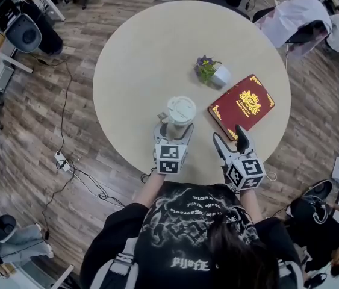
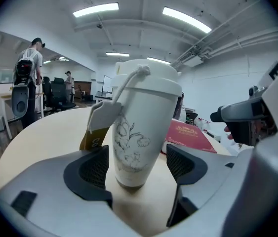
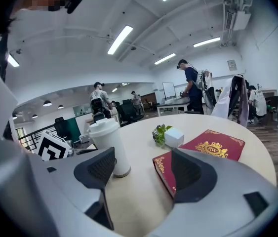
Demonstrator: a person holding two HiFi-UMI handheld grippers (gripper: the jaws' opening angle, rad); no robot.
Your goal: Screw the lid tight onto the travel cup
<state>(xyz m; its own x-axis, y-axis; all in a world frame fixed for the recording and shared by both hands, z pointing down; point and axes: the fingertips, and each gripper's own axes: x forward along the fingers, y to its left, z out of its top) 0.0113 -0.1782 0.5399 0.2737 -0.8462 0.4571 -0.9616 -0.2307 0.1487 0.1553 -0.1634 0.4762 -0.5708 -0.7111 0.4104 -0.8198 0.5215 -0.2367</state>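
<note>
The travel cup (image 1: pixel 179 118) stands upright on the round tabletop (image 1: pixel 139 59), near the edge closest to the person, with its lid (image 1: pixel 181 108) on top. From the head view only the white lid and a little of the wall can be seen. The left gripper view adds a line drawing of flowers on the cup's side and a paper tag (image 2: pixel 102 116) hanging on a cord from the lid.

A red book (image 1: pixel 242 106) with gold ornament lies flat to the cup's right, apart from it. A potted plant (image 1: pixel 212 71) sits farther in.

The left claw (image 1: pixel 173 132) straddles the cup's lower part, jaws apart, with a sliver of gap at each pad, so nothing is clamped. The right claw (image 1: pixel 231 139) hovers over the book's near corner, jaws wide apart and empty. Its own view shows bare tabletop and the book's corner between them.
</note>
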